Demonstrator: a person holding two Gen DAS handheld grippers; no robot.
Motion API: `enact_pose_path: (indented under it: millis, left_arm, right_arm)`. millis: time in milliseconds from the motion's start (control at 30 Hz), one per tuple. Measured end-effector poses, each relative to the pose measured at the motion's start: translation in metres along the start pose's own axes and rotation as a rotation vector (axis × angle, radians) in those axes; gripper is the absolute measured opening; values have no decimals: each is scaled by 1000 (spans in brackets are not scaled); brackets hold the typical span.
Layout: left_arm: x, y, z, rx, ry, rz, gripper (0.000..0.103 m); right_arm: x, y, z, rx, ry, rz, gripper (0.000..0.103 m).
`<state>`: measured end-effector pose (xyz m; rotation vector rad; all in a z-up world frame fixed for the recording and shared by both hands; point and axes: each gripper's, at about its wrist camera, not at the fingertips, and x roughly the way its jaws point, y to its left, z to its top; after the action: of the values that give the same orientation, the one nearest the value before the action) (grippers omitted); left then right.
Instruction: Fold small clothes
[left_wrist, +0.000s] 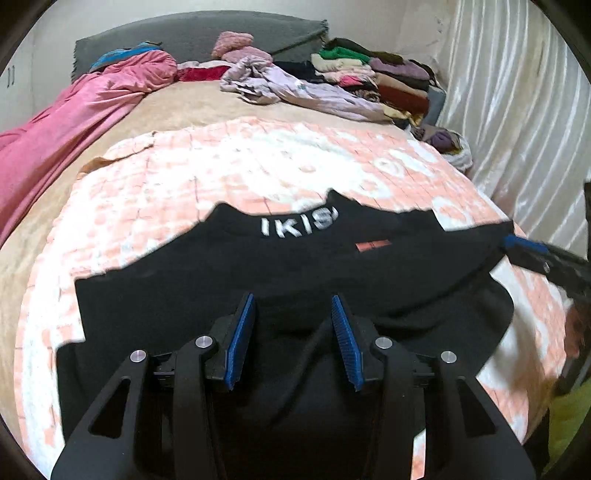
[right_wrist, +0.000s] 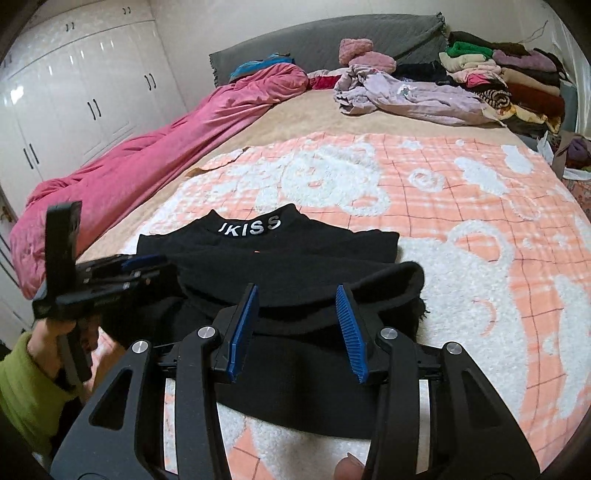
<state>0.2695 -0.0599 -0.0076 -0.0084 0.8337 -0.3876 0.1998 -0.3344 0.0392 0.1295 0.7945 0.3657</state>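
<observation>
On the blanket (right_wrist: 461, 192) lies the black top (right_wrist: 295, 258), its near part already doubled toward the collar, both the left gripper (left_wrist: 293, 332) and right gripper (right_wrist: 297, 325) spread open and empty, with further folding apparently left.

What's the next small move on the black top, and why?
Probably lower both open hand-held grippers onto the near folded edge of the black top and pinch it. The left hand-held gripper and right hand-held gripper both hover open over the fabric, holding nothing. The top lies partly folded on the peach blanket, lettered collar at the far end, so another fold seems due.
</observation>
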Motion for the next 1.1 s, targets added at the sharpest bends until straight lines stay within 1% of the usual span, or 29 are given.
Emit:
enact_pose_path:
  millis: [100,233,267,367,433,500,533,600,633,667,700,767,800,833,933,967,1033,1067,1100]
  left_arm:
    - [-5,8,8,-13,-52,39,42]
    - [-9,28,14,-69,-65,48,42]
    - [-13,32,14,-83,-72,42,43]
    - [-29,41,15,-105,-98,32,47]
    - [-43,41,16,-102,-116,26,47]
    - [-53,36,13,-95,-117,12,47]
    - [-59,29,8,-77,-110,-13,48]
    - [-65,17,-2,-38,-94,-39,49]
    - [-66,5,-10,-4,-69,-60,49]
    - [-65,-2,-17,10,-48,-79,49]
    - [-62,-9,-24,19,-22,-105,49]
    - [-50,-24,-35,36,35,-164,49]
    - [-42,-32,-40,48,68,-179,49]
    - [-36,-36,-44,58,86,-179,49]
    - [-19,-42,-55,78,133,-143,49]
    - [-16,-41,-57,81,133,-130,49]
    - [-15,-42,-58,106,105,-79,49]
    - [-15,-41,-57,122,89,-38,50]
    - [-15,-38,-56,126,84,-27,53]
  right_arm:
    - [-3,1,0,-19,-9,-18,39]
    - [-6,8,-4,-55,-1,24,41]
    - [-4,14,-6,-81,18,51,42]
    - [2,29,-14,-145,57,72,42]
    - [12,43,-21,-195,99,93,42]
    - [20,53,-27,-224,132,100,42]
    - [25,57,-30,-234,153,98,42]
    - [37,61,-37,-252,205,67,42]
    - [41,61,-40,-259,217,49,42]
    - [47,60,-42,-264,231,23,42]
    - [49,58,-43,-260,237,4,42]
    - [51,53,-42,-243,233,8,42]
    - [50,51,-41,-237,225,7,42]
    - [50,49,-40,-238,211,-7,42]
    - [51,41,-35,-219,196,-21,42]
    - [53,38,-33,-204,193,-21,42]
    - [57,35,-29,-193,189,-32,42]
    - [59,32,-26,-186,183,-41,42]
    - [61,31,-23,-179,178,-46,42]
